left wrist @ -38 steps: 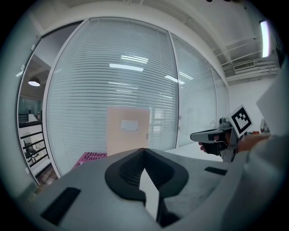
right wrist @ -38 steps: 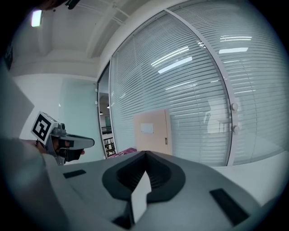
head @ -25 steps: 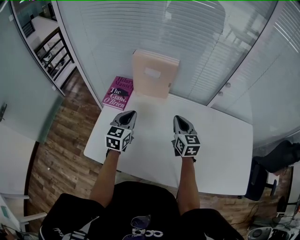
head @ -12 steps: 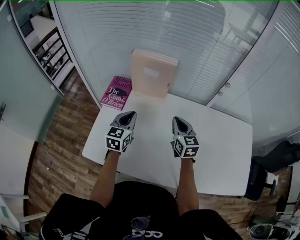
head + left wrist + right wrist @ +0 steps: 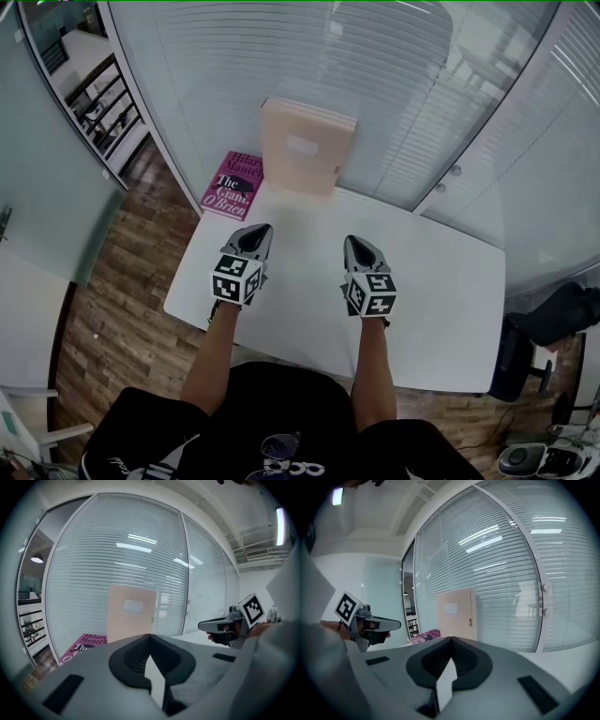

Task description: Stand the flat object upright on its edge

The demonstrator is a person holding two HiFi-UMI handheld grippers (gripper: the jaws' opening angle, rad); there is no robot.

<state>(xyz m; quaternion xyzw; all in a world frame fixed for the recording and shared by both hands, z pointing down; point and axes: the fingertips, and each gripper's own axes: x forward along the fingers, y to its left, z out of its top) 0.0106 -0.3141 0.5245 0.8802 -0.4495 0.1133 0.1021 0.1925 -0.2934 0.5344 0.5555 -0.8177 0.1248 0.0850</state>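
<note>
- Head view: L gripper (image 5: 251, 234) and R gripper (image 5: 362, 247) hover over white table (image 5: 441, 281), both on the near side of beige folder (image 5: 305, 150). Folder is upright at far edge by glass wall (image 5: 281, 56). Lying flat, cover up, just left of folder: magenta book (image 5: 234, 184).
- Left gripper view: L jaws fully together, nothing btwn them. Folder straight ahead, book low-left of it.
- Right gripper view: R jaws likewise closed, empty. Book at left of folder's base.
- Handling (est.): paperback, prob. light. Fairly stiff, but covers flex and glossy cover may slip. Best to pinch the long edge away from folder and tip up; 2nd claw steadies.
</note>
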